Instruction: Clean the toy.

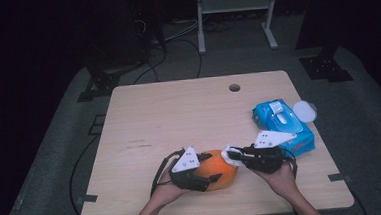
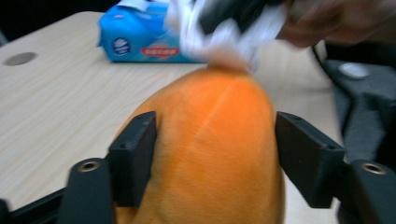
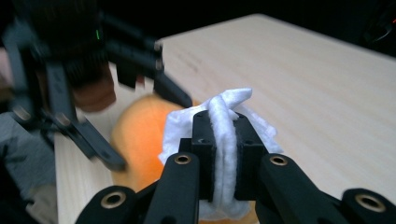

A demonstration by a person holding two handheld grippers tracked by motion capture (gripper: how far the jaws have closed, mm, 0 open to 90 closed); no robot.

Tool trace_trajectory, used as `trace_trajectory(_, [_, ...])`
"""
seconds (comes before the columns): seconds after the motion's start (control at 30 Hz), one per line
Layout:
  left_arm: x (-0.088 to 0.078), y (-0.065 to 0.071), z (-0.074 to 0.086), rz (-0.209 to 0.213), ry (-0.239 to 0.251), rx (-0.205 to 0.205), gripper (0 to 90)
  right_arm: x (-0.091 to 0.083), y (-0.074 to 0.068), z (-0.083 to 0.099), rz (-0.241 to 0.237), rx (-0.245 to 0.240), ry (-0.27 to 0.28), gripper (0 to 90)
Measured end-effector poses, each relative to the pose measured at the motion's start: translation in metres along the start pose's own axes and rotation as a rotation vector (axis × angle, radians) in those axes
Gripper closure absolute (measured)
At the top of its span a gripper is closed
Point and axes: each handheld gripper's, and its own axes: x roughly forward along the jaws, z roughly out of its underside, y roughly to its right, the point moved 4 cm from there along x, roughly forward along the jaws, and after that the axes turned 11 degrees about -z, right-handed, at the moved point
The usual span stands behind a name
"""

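Near the front edge of the tabletop (image 1: 179,113) lies an orange ball-shaped thing (image 1: 221,174), soft and fuzzy in the left gripper view, with both grippers at it. The left gripper (image 1: 203,179) straddles it from the near-left side; its fingers (image 2: 133,156) stand partly apart on either flank, the left one against the orange surface, the right one just clear of it. The right gripper (image 1: 235,154) comes in from the right, its fingers (image 3: 204,140) clamped tight on a crumpled white wipe (image 3: 224,126) that touches the top right of the orange thing. Behind the right hand (image 1: 283,177), near the tabletop's right edge, rests a blue wipe pack (image 1: 282,124) with its lid open.
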Motion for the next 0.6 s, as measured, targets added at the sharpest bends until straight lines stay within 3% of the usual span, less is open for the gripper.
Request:
trace_trajectory(0.03, [-0.005,-0.005,-0.004,-0.001,0.025,-0.031,25.4,0.005,-0.002,0.007,-0.033,0.015,-0.024,81.1])
trace_trajectory(0.1, [-0.006,-0.008,-0.004,-0.020,0.030,-0.037,24.3,0.006,-0.003,0.009,-0.048,0.020,-0.029,81.1])
trace_trajectory(0.17, [-0.004,-0.010,0.000,-0.036,0.006,-0.053,24.3,0.007,-0.008,0.009,-0.078,0.020,-0.043,81.1])
trace_trajectory(0.27, [-0.001,-0.010,0.008,0.000,-0.007,-0.081,30.5,0.002,-0.010,0.004,-0.088,0.018,-0.025,81.0])
trace_trajectory(0.37, [-0.002,-0.006,0.008,0.038,-0.026,-0.067,32.0,-0.003,0.000,0.003,-0.065,0.050,0.001,81.1])
trace_trajectory(0.4, [-0.003,-0.004,0.008,0.068,-0.037,-0.058,32.0,-0.003,0.000,0.003,-0.065,0.050,0.001,81.1])
trace_trajectory(0.47, [-0.004,-0.003,0.008,0.099,-0.047,-0.050,31.9,0.000,0.002,0.007,-0.068,0.058,-0.023,81.1])
trace_trajectory(0.53, [-0.007,-0.003,0.006,0.148,-0.038,-0.068,29.6,0.005,0.000,0.012,-0.083,0.058,-0.056,81.0])
trace_trajectory(0.57, [-0.009,-0.004,0.004,0.157,-0.025,-0.079,24.9,0.010,-0.005,0.017,-0.113,0.049,-0.089,81.1])
trace_trajectory(0.6, [-0.010,-0.005,0.002,0.149,-0.019,-0.084,24.9,0.010,-0.005,0.017,-0.113,0.049,-0.089,81.1])
